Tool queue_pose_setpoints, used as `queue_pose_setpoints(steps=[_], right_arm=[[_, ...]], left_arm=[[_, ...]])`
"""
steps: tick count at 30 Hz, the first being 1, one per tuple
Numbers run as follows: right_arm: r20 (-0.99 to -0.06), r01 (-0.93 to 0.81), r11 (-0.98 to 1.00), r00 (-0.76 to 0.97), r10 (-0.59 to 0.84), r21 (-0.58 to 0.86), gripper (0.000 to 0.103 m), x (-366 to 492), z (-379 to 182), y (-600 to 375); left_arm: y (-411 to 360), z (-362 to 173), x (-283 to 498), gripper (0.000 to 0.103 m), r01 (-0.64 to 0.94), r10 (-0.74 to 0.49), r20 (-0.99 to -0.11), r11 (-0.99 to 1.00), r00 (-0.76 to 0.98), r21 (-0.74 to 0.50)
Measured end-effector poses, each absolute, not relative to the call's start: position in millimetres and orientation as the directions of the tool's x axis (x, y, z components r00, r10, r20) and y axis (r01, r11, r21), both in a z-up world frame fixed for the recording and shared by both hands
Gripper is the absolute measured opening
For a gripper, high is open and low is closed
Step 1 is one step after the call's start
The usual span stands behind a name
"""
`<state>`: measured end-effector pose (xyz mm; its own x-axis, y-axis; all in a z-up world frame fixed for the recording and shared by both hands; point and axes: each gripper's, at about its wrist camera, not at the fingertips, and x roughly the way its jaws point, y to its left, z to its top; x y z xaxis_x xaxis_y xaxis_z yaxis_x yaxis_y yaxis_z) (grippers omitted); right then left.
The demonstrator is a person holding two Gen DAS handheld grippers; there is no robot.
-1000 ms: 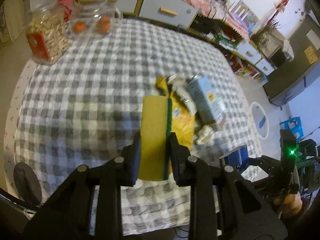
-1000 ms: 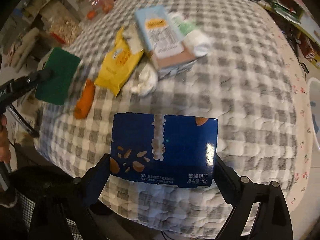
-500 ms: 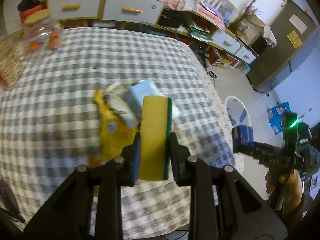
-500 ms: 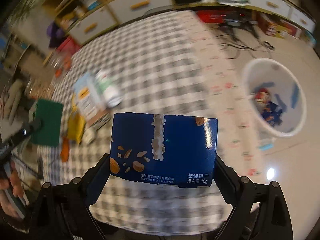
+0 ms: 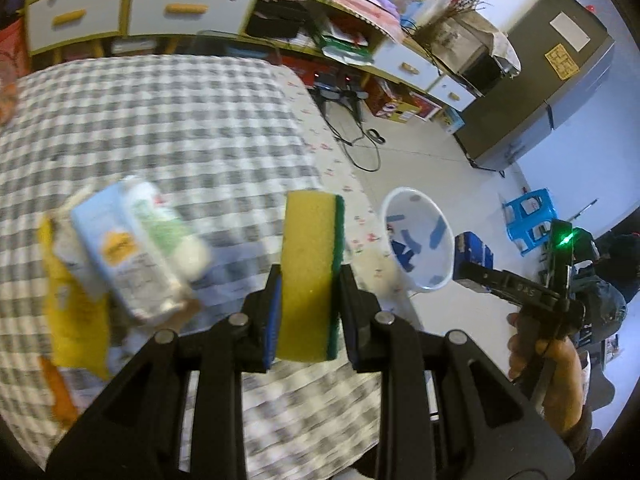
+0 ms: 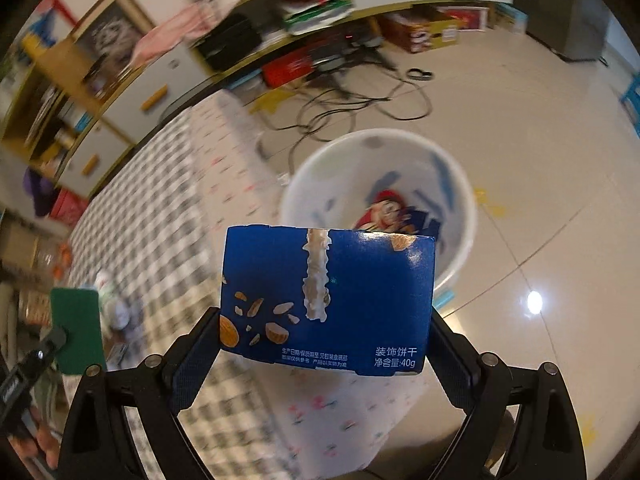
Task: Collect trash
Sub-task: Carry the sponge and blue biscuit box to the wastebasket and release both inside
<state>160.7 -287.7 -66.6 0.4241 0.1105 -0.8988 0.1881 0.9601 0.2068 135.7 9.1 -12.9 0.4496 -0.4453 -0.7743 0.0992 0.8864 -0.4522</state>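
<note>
Grey-checked tablecloth (image 6: 160,216) edge, white plastic bin (image 6: 460,200) beyond; right gripper (image 6: 326,344) clamped on blue cardboard biscuit box (image 6: 326,300); left gripper (image 5: 308,292) clamped on yellow-green sponge (image 5: 310,276).

White bin (image 6: 460,184) mouth lies open beside the table (image 6: 168,216).

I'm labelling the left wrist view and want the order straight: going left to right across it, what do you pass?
Yellow snack packet → light blue carton → sponge in the left gripper → white bin → blue biscuit box in the right gripper → blue stool.
</note>
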Motion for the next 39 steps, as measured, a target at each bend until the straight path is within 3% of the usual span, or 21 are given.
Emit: queue_pose_setpoints(steps=[7, 9, 30, 32, 33, 34, 39], right_arm=[[-0.872, 0.229, 0.937, 0.472, 0.130, 0.264, 0.098, 171.1, -65.7, -324.9], [-0.862, 0.226, 0.935, 0.490, 0.133, 0.273, 0.102, 172.0, -62.7, -330.5], [-0.893, 0.311, 0.934, 0.450, 0.016, 0.174, 0.102, 130.5, -61.5, -398.1], [-0.889, 0.306, 0.938, 0.458, 0.007, 0.165, 0.102, 126.6, -57.5, -398.2], [-0.887, 0.305, 0.939, 0.462, 0.003, 0.162, 0.102, 124.7, -55.7, -398.8], [-0.885, 0.304, 0.939, 0.466, 0.002, 0.162, 0.102, 123.3, -54.5, -399.8], [-0.877, 0.301, 0.940, 0.480, -0.005, 0.159, 0.102, 120.4, -50.0, -400.4]], left_arm=[[-41.6, -21.3, 155.3, 0.028, 0.146, -0.464, -0.786, 0.883, 0.408, -0.446], [-55.9, -25.3, 163.1, 0.028, 0.159, -0.471, -0.789, 0.881, 0.393, -0.446], [-180.5, -38.4, 209.2, 0.029, 0.311, -0.521, -0.777, 0.849, 0.354, -0.427], [-185.4, -37.2, 212.5, 0.049, 0.336, -0.545, -0.760, 0.833, 0.354, -0.440], [-187.9, -35.6, 213.3, 0.077, 0.338, -0.534, -0.766, 0.839, 0.358, -0.427], [-187.9, -33.3, 212.5, 0.095, 0.324, -0.503, -0.775, 0.858, 0.382, -0.398], [-182.4, -32.8, 205.2, 0.098, 0.291, -0.404, -0.811, 0.908, 0.423, -0.301]])
